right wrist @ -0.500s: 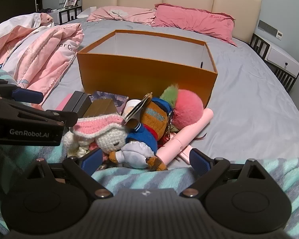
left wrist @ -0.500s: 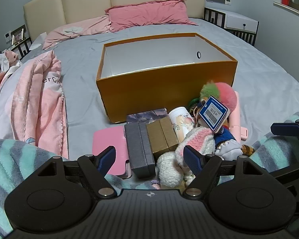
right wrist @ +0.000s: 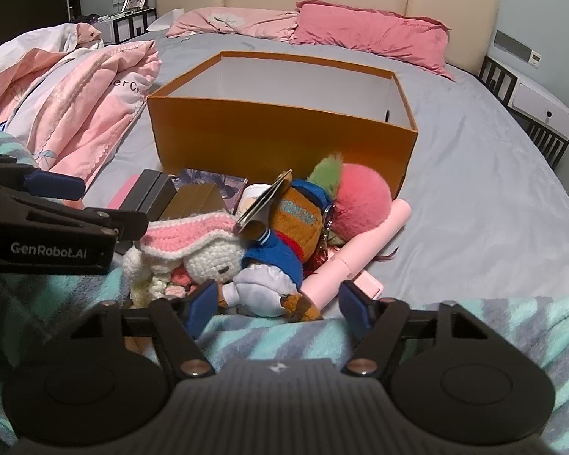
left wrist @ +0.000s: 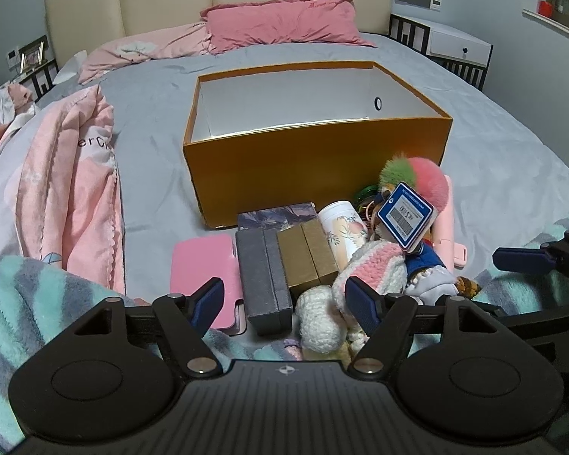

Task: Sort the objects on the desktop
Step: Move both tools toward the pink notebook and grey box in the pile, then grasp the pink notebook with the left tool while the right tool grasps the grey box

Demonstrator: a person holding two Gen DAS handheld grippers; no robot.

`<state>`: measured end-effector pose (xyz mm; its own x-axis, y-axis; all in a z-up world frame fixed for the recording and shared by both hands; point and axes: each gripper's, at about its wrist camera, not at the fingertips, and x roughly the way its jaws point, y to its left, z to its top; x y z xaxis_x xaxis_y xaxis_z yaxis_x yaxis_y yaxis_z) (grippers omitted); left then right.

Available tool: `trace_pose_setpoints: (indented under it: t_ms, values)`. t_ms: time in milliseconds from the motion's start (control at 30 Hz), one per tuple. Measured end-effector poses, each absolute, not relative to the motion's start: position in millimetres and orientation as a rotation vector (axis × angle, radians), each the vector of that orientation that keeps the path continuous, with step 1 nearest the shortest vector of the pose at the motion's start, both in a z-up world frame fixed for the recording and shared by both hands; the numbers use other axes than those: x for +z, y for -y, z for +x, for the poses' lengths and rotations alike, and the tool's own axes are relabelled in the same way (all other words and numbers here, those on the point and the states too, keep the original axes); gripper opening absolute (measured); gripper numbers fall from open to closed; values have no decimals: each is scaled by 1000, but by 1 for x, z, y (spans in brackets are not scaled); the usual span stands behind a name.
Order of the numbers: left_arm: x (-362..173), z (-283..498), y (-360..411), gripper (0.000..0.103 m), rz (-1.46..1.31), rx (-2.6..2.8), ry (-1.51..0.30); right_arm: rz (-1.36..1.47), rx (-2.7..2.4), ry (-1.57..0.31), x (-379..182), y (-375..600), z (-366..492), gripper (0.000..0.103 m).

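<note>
Clutter lies on the grey bed point(left wrist: 512, 159) in the left wrist view, just before an open orange box point(left wrist: 315, 163) with a white inside. A pink case point(left wrist: 203, 265), a dark grey box point(left wrist: 263, 276) and a gold box point(left wrist: 309, 256) lie side by side, next to a white crochet toy point(left wrist: 364, 276) and a plush doll point(left wrist: 425, 261) with a blue tag. The left gripper point(left wrist: 286, 297) hangs wide open above them — it holds nothing.

In the right wrist view the right gripper point(right wrist: 275, 301) is also spread wide and empty, over a striped blanket point(right wrist: 493, 318). Just ahead are the plush doll, a pink fluffy ball point(right wrist: 360, 197) and a pink tube point(right wrist: 360, 250), touching each other.
</note>
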<state>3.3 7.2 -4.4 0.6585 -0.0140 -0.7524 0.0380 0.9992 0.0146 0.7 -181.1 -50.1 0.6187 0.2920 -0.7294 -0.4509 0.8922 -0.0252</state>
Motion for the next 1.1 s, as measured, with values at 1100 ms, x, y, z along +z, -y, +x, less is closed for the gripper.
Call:
trace_pose_setpoints:
  t_ms: [1100]
  values:
    - [11, 93, -111, 58, -57, -21, -1105, -193, 680, -900, -45, 78, 68, 52]
